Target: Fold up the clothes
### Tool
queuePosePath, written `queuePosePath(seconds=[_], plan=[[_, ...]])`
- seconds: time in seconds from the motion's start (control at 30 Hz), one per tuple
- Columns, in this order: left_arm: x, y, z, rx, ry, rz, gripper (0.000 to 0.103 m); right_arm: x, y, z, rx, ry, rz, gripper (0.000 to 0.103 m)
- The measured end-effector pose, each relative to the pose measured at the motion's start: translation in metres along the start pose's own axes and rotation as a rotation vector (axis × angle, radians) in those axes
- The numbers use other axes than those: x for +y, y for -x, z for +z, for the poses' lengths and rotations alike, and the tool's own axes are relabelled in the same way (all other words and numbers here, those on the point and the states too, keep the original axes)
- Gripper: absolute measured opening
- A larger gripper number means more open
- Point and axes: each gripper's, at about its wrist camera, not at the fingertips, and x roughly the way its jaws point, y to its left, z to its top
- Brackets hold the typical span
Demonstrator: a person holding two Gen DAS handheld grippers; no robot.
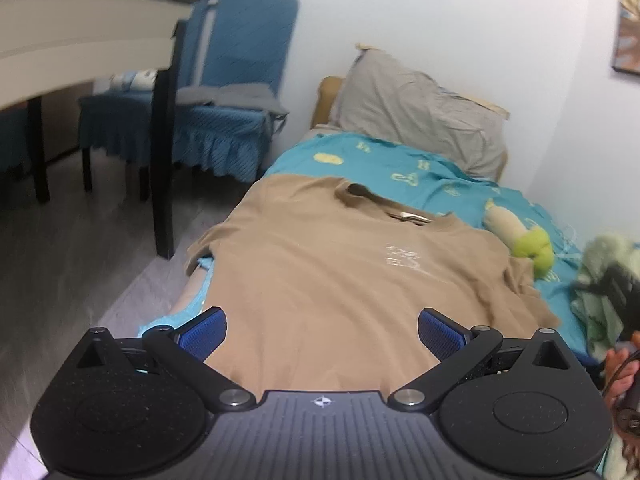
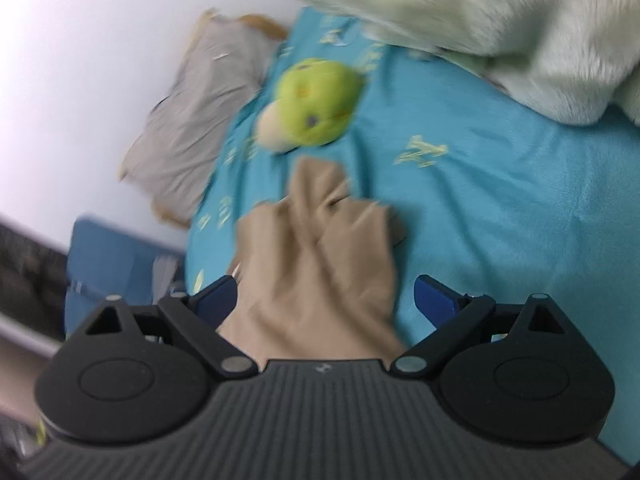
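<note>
Both tongs gape wide, left tongs (image 1: 322, 330) and right tongs (image 2: 324, 300), gripping nothing, over tan shirt (image 1: 320, 276) spread on bed (image 1: 400, 164).

A bed (image 1: 460, 184) with a teal patterned sheet (image 1: 384, 160) runs along a white wall (image 1: 440, 20). A grey pillow (image 1: 420, 116) leans at its head. A green and cream plush toy (image 1: 520, 236) lies on the sheet beside the wall, and a pale green fluffy plush (image 2: 500, 20) sits close by. Beside the bed stand blue-covered chairs (image 1: 236, 80), one with a grey cloth (image 1: 236, 96) on its seat, next to a white surface (image 1: 80, 48) with dark legs. A framed picture (image 1: 628, 28) hangs on the wall. The floor (image 1: 80, 248) is grey.
</note>
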Motion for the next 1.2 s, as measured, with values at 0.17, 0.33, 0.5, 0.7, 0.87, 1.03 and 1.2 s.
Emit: queuePosePath(seconds=[0.17, 0.33, 0.5, 0.7, 0.87, 1.03, 1.2], plan=[[0.015, -0.029, 0.007, 0.009, 0.074, -0.039, 0.103, -0.011, -0.049, 0.012, -0.006, 0.009, 0.006, 0.084], [0.023, -0.06, 0.007, 0.042, 0.141, -0.094, 0.103, 0.007, -0.078, 0.009, 0.023, 0.118, 0.055, 0.044], [0.027, -0.075, 0.007, 0.07, 0.171, -0.076, 0.103, 0.036, -0.048, 0.007, -0.198, 0.283, 0.0, 0.017], [0.027, -0.07, 0.005, 0.07, 0.17, -0.078, 0.103, 0.026, -0.005, 0.009, -0.342, 0.254, -0.101, 0.017], [0.025, -0.064, 0.003, 0.06, 0.153, -0.07, 0.103, -0.014, -0.012, 0.006, -0.236, 0.049, -0.007, 0.022], [0.028, -0.064, 0.004, 0.073, 0.179, -0.075, 0.103, -0.032, -0.025, 0.011, -0.187, -0.074, 0.172, 0.094], [0.027, -0.071, 0.002, 0.092, 0.16, -0.071, 0.103, -0.037, -0.051, 0.02, -0.116, -0.133, 0.235, 0.093]])
